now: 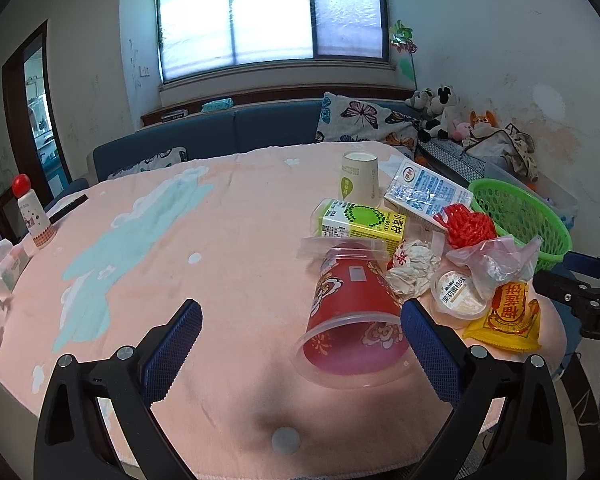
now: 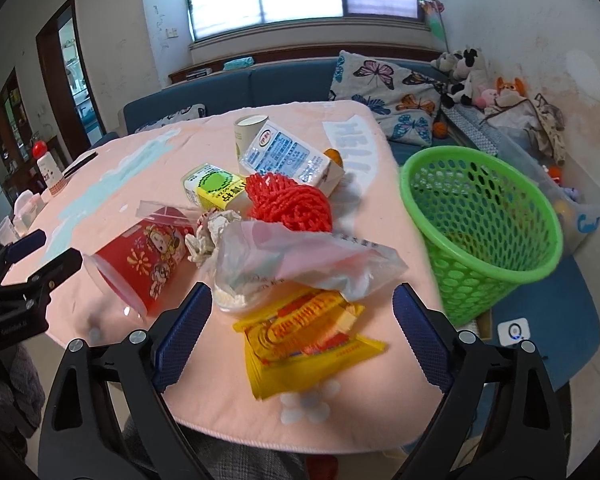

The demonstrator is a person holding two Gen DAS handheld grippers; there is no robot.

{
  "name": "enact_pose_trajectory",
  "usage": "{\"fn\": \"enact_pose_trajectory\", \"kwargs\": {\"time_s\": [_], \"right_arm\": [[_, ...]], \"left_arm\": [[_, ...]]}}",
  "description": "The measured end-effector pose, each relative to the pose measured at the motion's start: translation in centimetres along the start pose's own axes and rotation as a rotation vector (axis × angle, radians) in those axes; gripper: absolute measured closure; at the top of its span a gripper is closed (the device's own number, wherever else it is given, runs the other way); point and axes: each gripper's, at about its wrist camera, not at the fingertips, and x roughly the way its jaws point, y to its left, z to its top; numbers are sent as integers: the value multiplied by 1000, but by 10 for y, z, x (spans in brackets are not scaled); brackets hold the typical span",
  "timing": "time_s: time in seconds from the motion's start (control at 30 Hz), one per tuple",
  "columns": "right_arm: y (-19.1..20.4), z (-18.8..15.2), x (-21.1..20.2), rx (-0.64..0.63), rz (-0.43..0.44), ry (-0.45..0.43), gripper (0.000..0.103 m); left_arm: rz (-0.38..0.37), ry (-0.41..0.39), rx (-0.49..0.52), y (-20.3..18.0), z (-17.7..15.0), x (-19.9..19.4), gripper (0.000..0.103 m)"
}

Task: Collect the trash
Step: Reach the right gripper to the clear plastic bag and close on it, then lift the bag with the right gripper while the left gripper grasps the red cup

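Yellow snack packet (image 2: 304, 344) — flat at the table's (image 2: 228, 408) near edge, long axis running away, squarely between the spread, empty right gripper (image 2: 302, 344) jaws; green basket (image 2: 480, 240) right — left gripper (image 1: 300, 340) likewise spread.

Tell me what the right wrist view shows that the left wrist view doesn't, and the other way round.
Only the right wrist view: the whole green basket, standing off the table's right edge, down to its base, and the white HELLO lettering on the cloth.

Only the left wrist view: the label on the small round tub, and the tissue pack at the table's left edge.

Both: the tipped red cup, the yellow snack packet, the crumpled plastic bag, the red mesh, both drink cartons, and each gripper open.
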Motion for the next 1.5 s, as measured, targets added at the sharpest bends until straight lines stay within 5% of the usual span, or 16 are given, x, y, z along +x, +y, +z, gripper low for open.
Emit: {"fn": "enact_pose_trajectory", "kwargs": {"time_s": [0.47, 0.9, 1.5], "right_arm": [[16, 14, 48, 35, 24, 45, 12], [2, 13, 44, 81, 57, 44, 50], [-4, 15, 9, 101, 83, -18, 67]], "left_arm": [[-26, 17, -2, 10, 1, 12, 7], [-90, 19, 56, 4, -2, 21, 7], [-130, 25, 98, 20, -13, 23, 10]]}}
